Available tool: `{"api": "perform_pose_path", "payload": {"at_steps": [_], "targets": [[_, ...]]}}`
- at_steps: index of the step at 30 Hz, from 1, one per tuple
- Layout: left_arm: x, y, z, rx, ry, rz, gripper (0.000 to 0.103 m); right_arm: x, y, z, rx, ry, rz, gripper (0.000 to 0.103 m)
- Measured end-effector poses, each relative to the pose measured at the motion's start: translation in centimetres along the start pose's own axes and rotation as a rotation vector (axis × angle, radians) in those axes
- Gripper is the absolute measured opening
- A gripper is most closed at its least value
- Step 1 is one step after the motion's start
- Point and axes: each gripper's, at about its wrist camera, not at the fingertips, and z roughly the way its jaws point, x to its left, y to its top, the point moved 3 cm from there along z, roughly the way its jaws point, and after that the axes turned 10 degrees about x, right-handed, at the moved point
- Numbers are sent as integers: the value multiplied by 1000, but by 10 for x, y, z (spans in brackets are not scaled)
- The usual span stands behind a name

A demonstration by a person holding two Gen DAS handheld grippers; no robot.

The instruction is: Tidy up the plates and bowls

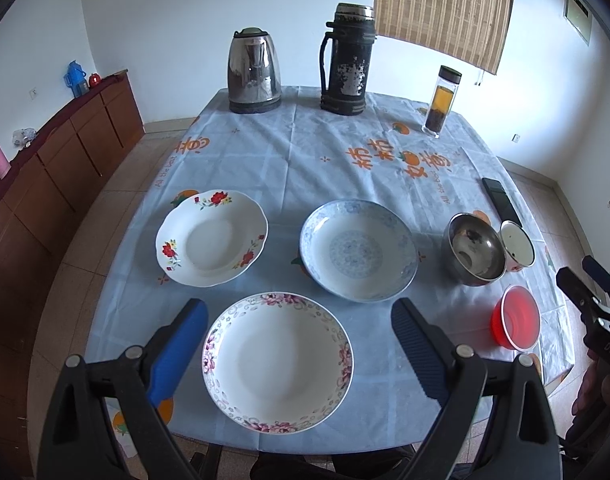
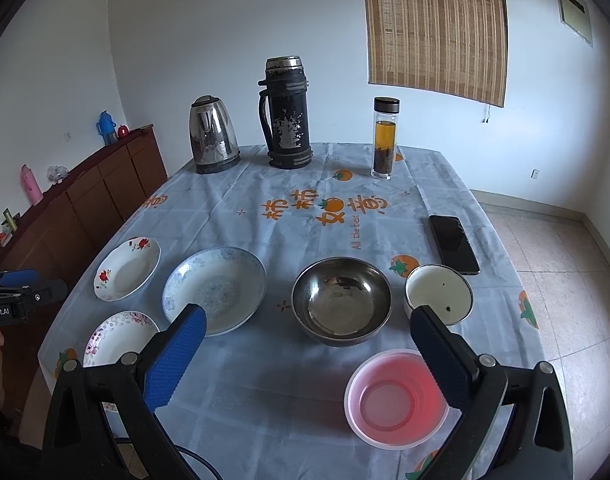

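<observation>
Left wrist view: left hand-held gripper (image 1: 299,332) gapes wide, empty, over the pink-rimmed plate (image 1: 277,362); right hand-held gripper (image 2: 309,332) equally wide, empty, red bowl (image 2: 397,398) at five o'clock.

plates (image 1: 277,361) ×3 left, upright | bowls (image 2: 342,300) ×3 right, unstacked

Far edge of table, left to right: steel kettle (image 1: 253,76), worn black thermos (image 1: 347,60), glass tea bottle (image 1: 442,102) with leaves settled at the bottom. Black phone (image 2: 453,244) lies flat near the right edge on the pale blue tablecloth (image 1: 289,160). Wooden sideboard (image 1: 61,168) along the left wall; bamboo blind (image 2: 435,26) on the window.
</observation>
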Motion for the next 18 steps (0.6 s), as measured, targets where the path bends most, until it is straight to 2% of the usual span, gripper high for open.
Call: {"api": "perform_pose_path", "payload": {"at_steps": [18], "targets": [[9,-7,7,27,4,-15,95,9,-4,10,32,9,-15,102]]}}
